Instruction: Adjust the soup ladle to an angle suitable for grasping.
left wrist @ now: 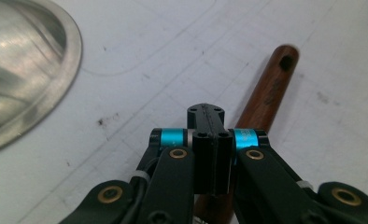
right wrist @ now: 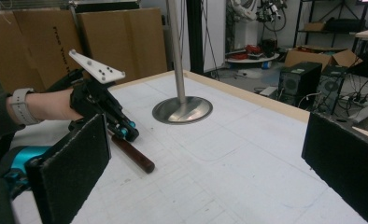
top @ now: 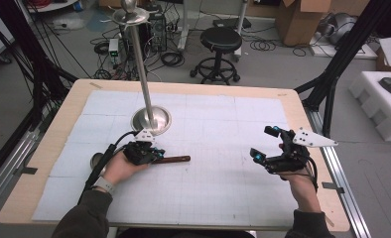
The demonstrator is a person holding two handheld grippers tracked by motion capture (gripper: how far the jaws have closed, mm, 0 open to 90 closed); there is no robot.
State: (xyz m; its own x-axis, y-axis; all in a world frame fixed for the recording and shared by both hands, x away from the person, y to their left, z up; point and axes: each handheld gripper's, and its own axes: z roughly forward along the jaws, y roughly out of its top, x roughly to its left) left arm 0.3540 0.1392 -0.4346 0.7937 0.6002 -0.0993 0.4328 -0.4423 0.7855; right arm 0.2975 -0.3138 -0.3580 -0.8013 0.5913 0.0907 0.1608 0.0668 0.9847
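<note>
- Wooden handle (top: 176,159): a dark brown rod lying flat on the white gridded mat (top: 223,193), left of the table's middle, its free end pointing toward the person's right. The left gripper view shows a small hole near that free end (left wrist: 286,62).
- Left gripper (top: 156,155) sits low over the near end of the handle. In its own view the two black jaws are pressed together, no gap between them, and the handle runs underneath and just beside them rather than between the pads. Whether the jaw tips touch the wood is hard to say from these angles.
- From the right gripper view, the left gripper (right wrist: 128,131) points down at the handle (right wrist: 133,156), with its grey three-cornered plate (right wrist: 97,66) on top and a watch on the wrist behind it.
- Right gripper (top: 265,144) is held above the mat on the person's right, well apart from the handle, jaws spread wide with nothing between them; its pads (right wrist: 77,175) frame its own view on both sides.
- Metal stand (top: 151,119): a round steel base on the mat just beyond the left gripper, with a thin upright pole rising from it.
- Wooden table (top: 49,148) edge borders the mat all round.
</note>
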